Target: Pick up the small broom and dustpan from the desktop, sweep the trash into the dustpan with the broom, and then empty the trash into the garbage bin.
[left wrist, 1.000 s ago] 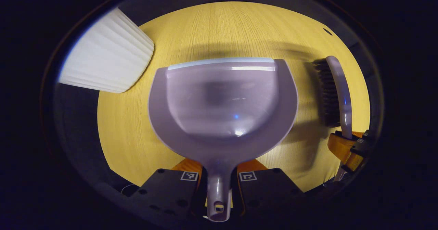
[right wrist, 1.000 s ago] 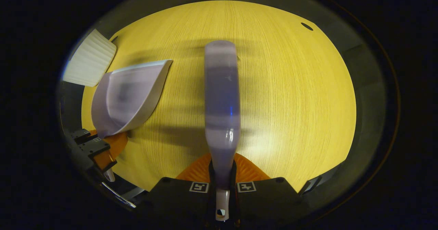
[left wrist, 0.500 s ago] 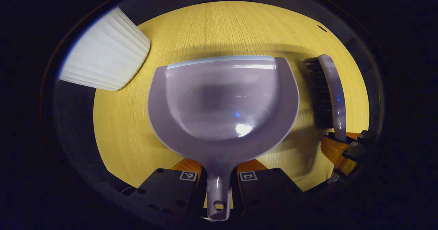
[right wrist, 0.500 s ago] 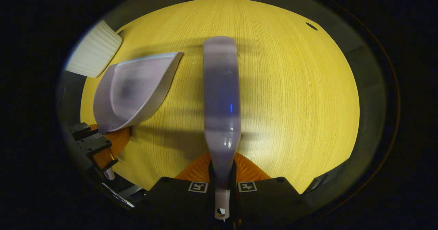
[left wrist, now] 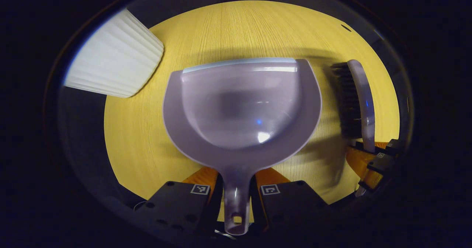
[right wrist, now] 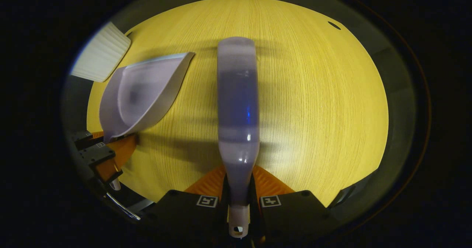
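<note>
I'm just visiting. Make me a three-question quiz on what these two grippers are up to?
1. True or false: the left gripper is shut on the dustpan handle.
2. The right gripper holds the: A) bin B) broom C) cloth
3. Fill in: the white ribbed bin stands on the ____.

Key: 1 true. 2 B, the broom. 3 table.

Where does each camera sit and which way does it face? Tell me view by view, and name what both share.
Left gripper view: rides the left gripper, facing down its fingers at the pale lilac plastic dustpan over the yellow wood-grain desktop.
Right gripper view: rides the right gripper, facing along the lilac-backed small broom.
Shared: dustpan, broom, desktop, white ribbed garbage bin, and the other gripper.
</note>
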The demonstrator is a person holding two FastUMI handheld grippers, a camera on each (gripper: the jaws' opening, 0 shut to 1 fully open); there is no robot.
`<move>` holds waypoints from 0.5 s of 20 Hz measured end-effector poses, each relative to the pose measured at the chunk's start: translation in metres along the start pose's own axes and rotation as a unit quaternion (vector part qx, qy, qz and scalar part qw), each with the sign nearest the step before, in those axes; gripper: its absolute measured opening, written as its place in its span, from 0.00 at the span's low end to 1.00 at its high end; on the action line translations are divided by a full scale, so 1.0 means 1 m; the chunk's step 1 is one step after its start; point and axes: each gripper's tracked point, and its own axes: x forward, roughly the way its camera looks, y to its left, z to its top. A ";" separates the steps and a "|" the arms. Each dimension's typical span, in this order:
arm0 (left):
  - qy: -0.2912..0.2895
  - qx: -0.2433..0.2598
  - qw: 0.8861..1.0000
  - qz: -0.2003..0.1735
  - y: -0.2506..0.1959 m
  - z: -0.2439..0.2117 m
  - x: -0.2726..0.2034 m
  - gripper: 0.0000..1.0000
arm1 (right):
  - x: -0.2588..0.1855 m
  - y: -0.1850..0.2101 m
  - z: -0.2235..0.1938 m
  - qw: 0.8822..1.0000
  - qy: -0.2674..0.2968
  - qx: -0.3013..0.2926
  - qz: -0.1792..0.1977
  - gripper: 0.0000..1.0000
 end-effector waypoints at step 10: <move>-0.022 0.009 1.000 0.009 0.000 0.002 -0.023 0.41 | -0.026 -0.007 0.018 0.999 -0.043 -0.016 -0.007 0.66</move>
